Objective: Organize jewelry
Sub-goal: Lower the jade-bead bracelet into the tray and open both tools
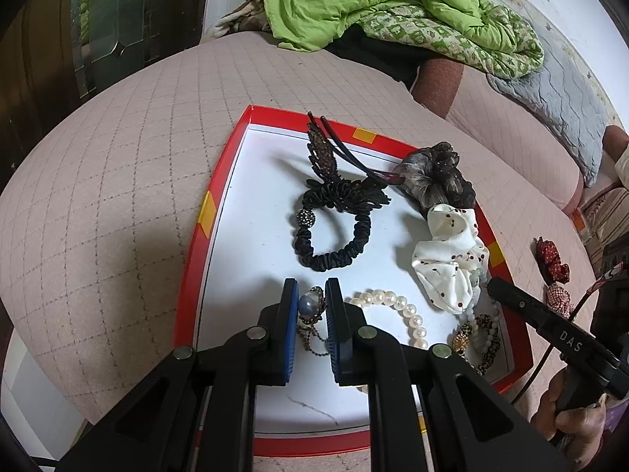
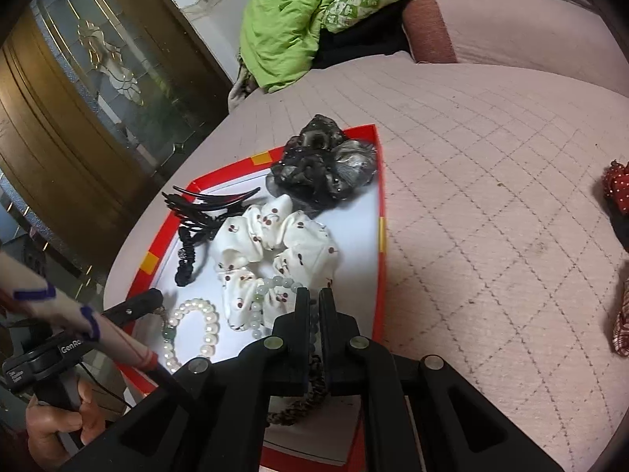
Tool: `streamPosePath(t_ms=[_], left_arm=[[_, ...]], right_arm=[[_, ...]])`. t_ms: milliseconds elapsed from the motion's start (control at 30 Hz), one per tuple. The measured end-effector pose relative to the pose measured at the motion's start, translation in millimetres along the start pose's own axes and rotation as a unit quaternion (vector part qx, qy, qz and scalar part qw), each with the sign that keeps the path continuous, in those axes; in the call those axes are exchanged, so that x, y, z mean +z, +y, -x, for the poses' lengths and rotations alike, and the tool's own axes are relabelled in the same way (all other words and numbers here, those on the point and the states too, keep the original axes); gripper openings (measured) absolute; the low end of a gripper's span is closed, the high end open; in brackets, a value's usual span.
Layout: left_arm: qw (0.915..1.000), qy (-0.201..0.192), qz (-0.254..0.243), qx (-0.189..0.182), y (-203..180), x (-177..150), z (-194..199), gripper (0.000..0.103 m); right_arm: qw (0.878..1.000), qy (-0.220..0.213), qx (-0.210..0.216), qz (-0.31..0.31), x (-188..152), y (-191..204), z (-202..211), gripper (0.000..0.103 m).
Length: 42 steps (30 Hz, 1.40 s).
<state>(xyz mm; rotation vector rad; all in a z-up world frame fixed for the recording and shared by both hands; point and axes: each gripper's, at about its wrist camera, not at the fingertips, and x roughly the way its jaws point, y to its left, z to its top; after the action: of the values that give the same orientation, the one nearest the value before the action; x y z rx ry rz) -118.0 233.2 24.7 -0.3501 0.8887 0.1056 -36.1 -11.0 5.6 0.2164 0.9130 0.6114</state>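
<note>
Left gripper (image 1: 310, 306), in the left wrist view, has its blue pads nearly closed on a grey pearl brooch (image 1: 308, 306) whose chain dangles below, over the near part of the tray (image 1: 204, 244). That tray is shallow, white inside with a low red rim. Bare white floor lies left of the pads and toward the far left corner. A pearl bracelet (image 1: 397, 310) sits just right of the gripper. Beyond it lie a black scrunchie (image 1: 334, 236), a black clip (image 1: 334, 149), a cherry-print scrunchie (image 1: 448, 259) and a dark gauzy scrunchie (image 1: 436, 181) on the right rim. The right gripper (image 1: 495, 285) reaches in over that rim, held by a hand (image 1: 566, 413). The tray rests on a pink quilted cushion (image 1: 118, 196); a green blanket (image 1: 373, 0) is heaped behind.

From the right wrist view, the right gripper (image 2: 314, 295) has its jaws almost shut on a strand of pale green beads (image 2: 271, 287) at the tray's (image 2: 381, 236) right side, beside the cherry-print scrunchie (image 2: 283, 244); a braided leopard-print band (image 2: 302, 401) hangs under it. Open cushion (image 2: 491, 216) spreads right of the rim. The left gripper (image 2: 153, 299) enters from the left near the pearl bracelet (image 2: 196, 326). A wooden door (image 2: 78, 98) with glass stands behind.
</note>
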Motion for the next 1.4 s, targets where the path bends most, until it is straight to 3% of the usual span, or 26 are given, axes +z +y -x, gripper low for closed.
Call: streamPosePath(t_ms=[500,767,833,1000,1167,1233,1333,1400], left_arm=[[0.9995,-0.003,-0.022,0.024,-10.8,-2.4,1.3,0.013],[0.9991,-0.002,-0.027,0.032,-14.7,-2.1,1.0,0.017],[0.9990,-0.004,-0.028,0.035,-15.0,-1.8,1.2,0.031],[0.9984,-0.015,-0.027,0.048,-15.7,-1.0,5.7,0.046],[0.9956,-0.063,-0.036,0.059,-22.6,-1.8,25.7,0.067],[0.9913,-0.098,-0.045,0.075,-28.0,-3.8,39.7,0.081],[0.9808,-0.148,-0.059,0.112,-37.2,-9.7,63.8,0.091],[0.9752,-0.174,-0.063,0.122,-42.8,-13.8,80.7,0.092]], right_arm=[[1.000,-0.017,-0.009,0.012,-2.0,8.5,18.3,0.006],[1.000,-0.024,-0.013,0.013,-0.4,8.8,25.3,0.018],[0.999,-0.026,-0.016,0.013,-0.4,8.5,27.1,0.019],[0.999,-0.033,-0.018,0.010,-0.4,8.8,35.0,0.028],[0.998,-0.054,-0.030,0.019,-2.4,14.0,54.6,0.042],[0.997,-0.066,-0.042,0.023,-4.9,17.8,66.1,0.056],[0.992,-0.088,-0.077,0.043,-9.9,25.7,85.4,0.070],[0.989,-0.101,-0.093,0.060,-14.0,32.2,98.6,0.073]])
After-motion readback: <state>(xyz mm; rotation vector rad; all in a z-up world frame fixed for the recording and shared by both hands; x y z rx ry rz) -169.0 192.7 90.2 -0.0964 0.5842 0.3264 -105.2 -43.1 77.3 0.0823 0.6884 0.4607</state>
